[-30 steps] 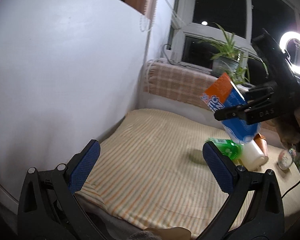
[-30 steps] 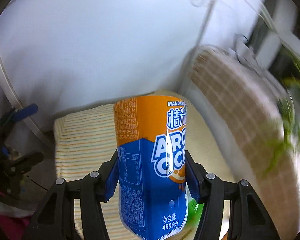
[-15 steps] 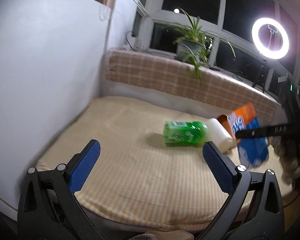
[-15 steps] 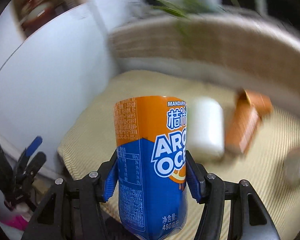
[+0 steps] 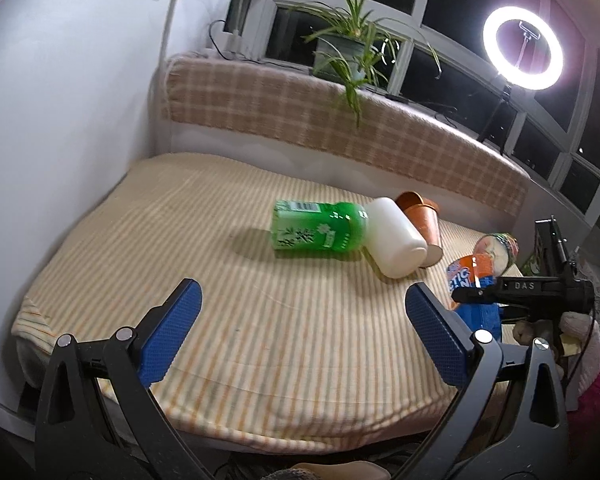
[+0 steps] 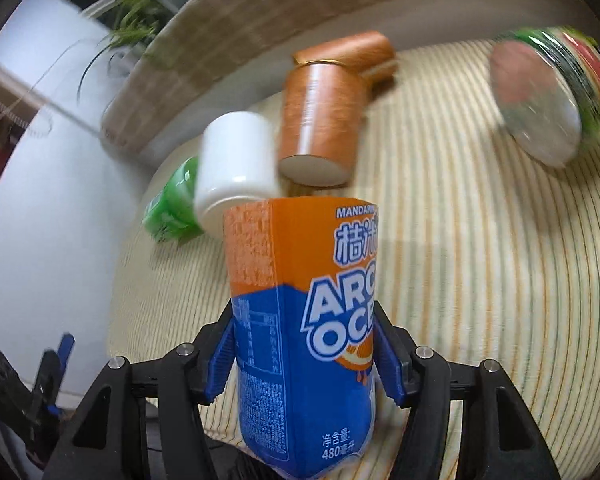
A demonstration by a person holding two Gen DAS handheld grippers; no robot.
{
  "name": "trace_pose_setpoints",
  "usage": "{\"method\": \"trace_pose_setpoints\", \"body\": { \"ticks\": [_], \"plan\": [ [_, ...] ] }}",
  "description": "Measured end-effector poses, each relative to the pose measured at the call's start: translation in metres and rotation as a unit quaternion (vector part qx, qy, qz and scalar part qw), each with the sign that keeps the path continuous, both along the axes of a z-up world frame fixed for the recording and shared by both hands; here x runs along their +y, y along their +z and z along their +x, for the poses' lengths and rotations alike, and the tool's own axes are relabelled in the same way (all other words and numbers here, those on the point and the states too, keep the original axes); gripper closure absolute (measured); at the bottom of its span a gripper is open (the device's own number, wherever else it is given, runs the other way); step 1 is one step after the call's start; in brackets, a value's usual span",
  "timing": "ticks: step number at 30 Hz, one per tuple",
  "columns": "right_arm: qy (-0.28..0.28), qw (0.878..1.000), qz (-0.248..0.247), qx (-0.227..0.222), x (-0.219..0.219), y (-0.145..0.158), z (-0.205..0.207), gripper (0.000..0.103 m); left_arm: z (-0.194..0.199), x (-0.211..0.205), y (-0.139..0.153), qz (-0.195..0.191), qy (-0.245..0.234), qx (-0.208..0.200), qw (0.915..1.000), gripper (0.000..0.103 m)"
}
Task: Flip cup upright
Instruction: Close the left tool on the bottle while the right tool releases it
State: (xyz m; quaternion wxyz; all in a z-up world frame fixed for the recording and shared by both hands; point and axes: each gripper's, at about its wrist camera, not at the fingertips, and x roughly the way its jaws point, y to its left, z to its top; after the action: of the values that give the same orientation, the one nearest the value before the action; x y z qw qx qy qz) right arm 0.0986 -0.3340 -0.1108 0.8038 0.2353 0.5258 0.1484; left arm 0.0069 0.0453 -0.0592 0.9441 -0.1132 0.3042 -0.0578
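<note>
My right gripper [image 6: 304, 352] is shut on an orange and blue drink cup [image 6: 304, 320], held upright over the near right part of the striped mat [image 6: 460, 280]. The same cup [image 5: 470, 280] and the right gripper [image 5: 476, 294] show at the right in the left wrist view. My left gripper [image 5: 300, 320] is open and empty above the mat's front edge. A green cup [image 5: 318, 230], a white cup [image 5: 396, 238] and an orange-brown cup [image 5: 420, 216] lie on their sides mid-mat.
A second orange-brown cup [image 6: 348, 52] lies behind the first. A green-rimmed cup [image 6: 552, 92] lies tilted at the far right. A plaid-covered ledge [image 5: 340, 120] with a potted plant [image 5: 348, 48] runs behind. A white wall [image 5: 60, 120] is left, a ring light [image 5: 522, 54] right.
The right gripper swung the orange and blue cup down and rightwards to the mat's near right. The left gripper turned to face the lying cups.
</note>
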Motion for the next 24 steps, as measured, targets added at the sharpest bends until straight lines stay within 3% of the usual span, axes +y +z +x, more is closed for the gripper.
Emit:
{"method": "trace_pose_setpoints", "body": {
  "ticks": [4,7,9,13,17,24],
  "plan": [
    [-0.01,1.0,0.0,-0.001,-0.015,-0.005,-0.003,0.038,0.003,-0.013,0.001,-0.001,-0.017,0.005,0.9998,0.0],
    [-0.008,1.0,0.003,-0.006,-0.021,-0.006,-0.005,0.022,0.005,-0.023,0.004,-0.001,-0.033,0.008,0.9994,0.0],
    [-0.012,1.0,0.002,-0.018,-0.025,-0.002,-0.009,0.018,0.008,-0.029,0.006,-0.002,-0.046,0.011,0.9989,0.0],
    [-0.015,0.999,0.005,-0.044,-0.035,0.011,-0.022,0.016,0.023,-0.042,0.003,-0.032,-0.087,0.041,0.9948,0.002],
    [-0.022,0.996,-0.026,-0.08,-0.044,0.025,-0.045,0.015,0.043,-0.063,-0.003,-0.061,-0.132,0.08,0.9861,0.003],
    [-0.055,0.988,-0.084,-0.119,-0.066,0.035,-0.096,0.015,0.087,-0.106,-0.025,-0.126,-0.196,0.167,0.9581,0.008]
  ]
}}
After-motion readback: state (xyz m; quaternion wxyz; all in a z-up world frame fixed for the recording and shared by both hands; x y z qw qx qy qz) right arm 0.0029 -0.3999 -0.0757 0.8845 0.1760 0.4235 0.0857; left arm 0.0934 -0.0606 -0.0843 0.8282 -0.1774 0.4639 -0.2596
